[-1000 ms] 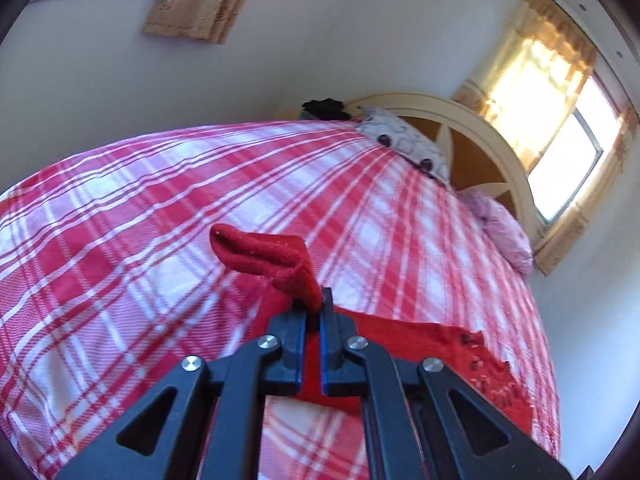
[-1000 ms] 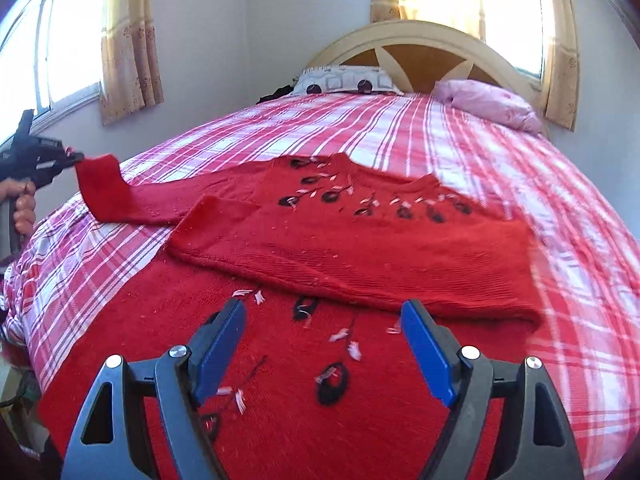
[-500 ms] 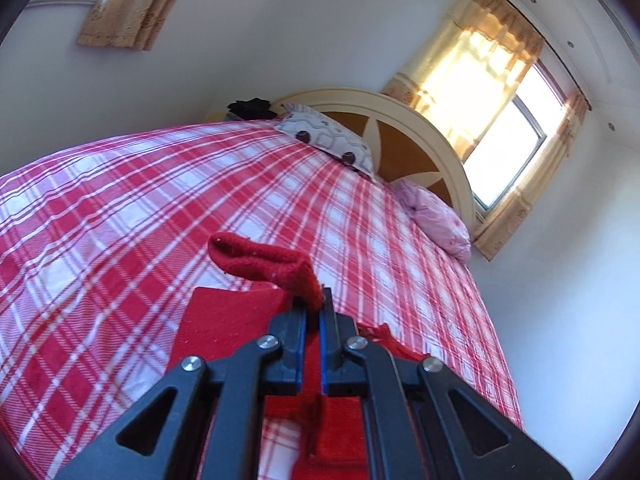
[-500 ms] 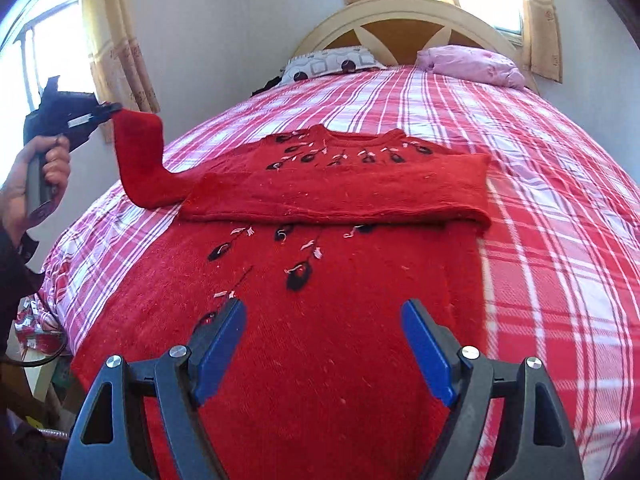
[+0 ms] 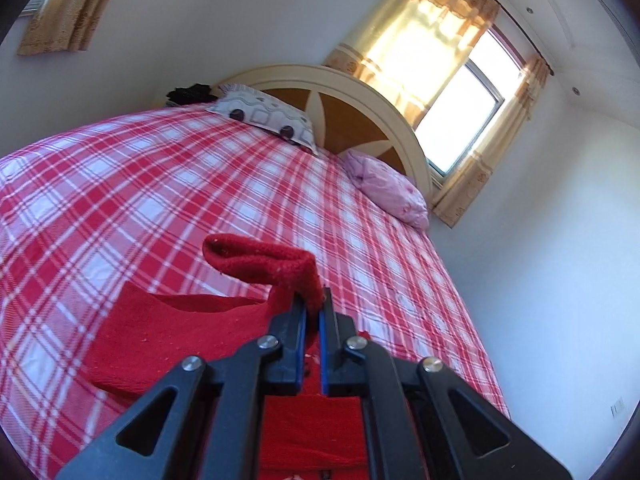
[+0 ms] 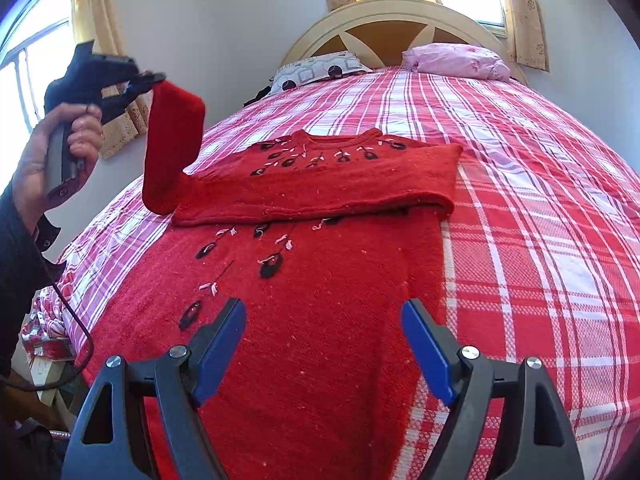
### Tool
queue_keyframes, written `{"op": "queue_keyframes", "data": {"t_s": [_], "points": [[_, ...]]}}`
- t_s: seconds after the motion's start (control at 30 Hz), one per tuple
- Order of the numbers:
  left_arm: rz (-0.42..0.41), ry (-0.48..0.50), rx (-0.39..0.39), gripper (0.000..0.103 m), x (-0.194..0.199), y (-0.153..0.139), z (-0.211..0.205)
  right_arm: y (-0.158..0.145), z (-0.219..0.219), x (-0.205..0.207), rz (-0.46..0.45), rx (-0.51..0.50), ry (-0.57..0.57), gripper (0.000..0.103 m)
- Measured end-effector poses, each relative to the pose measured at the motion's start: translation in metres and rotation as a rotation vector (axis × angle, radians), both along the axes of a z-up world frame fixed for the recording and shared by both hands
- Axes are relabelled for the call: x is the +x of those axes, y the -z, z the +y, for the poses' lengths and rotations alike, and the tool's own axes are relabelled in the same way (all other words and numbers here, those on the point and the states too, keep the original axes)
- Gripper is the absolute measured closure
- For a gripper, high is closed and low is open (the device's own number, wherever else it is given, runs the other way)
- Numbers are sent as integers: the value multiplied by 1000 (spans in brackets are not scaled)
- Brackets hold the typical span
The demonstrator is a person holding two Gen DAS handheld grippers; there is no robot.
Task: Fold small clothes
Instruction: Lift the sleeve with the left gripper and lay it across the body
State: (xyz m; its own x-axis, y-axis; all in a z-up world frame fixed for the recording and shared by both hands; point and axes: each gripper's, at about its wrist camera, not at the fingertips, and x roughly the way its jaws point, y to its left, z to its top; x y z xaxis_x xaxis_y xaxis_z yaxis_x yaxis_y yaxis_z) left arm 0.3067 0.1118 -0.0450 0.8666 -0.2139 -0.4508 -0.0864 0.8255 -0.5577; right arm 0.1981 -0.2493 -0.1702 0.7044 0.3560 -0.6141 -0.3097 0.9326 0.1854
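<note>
Landmark: red sweater (image 6: 320, 320), lying flat on the plaid bed (image 6: 540, 240).

Right hand-held gripper (image 6: 324, 344) hovers over the sweater's near hem area, jaws spread wide, nothing between the blue pads (image 6: 424, 344).

Sweater body fills the near middle of the bed; one sleeve is folded flat across the chest, just below the collar.

Left hand-held gripper (image 6: 154, 77), up and left of the sweater, is clenched on the other sleeve's cuff (image 5: 280, 268); that sleeve (image 6: 172, 144) hangs lifted off the bed. A person's hand (image 6: 52, 156) grips its handle.

Beyond the sweater: patterned pillow (image 6: 320, 70), pink pillow (image 6: 456, 62), headboard (image 6: 384, 20).
</note>
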Motion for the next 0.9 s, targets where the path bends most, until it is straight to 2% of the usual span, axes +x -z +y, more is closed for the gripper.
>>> {"op": "queue_keyframes", "data": {"t_s": [0.1,0.33,0.53,0.77,0.83,0.87,0.9], "points": [[-7,46,10,98,7,-3,-29,2,-6,2,1,14,12,23],[-20,144,119,98,17,3,-103,7,-15,6,4,44,38,23],[24,232,223,98,26,36,-156,13,-22,10,17,62,61,23],[103,315,307,98,34,77,-195,21,-29,14,33,77,93,23],[127,361,359,97,33,84,-208,23,-30,15,36,77,94,23],[133,368,395,92,30,86,-213,24,-30,16,35,75,93,23],[131,379,426,80,27,86,-216,24,-30,16,30,71,92,23]]}}
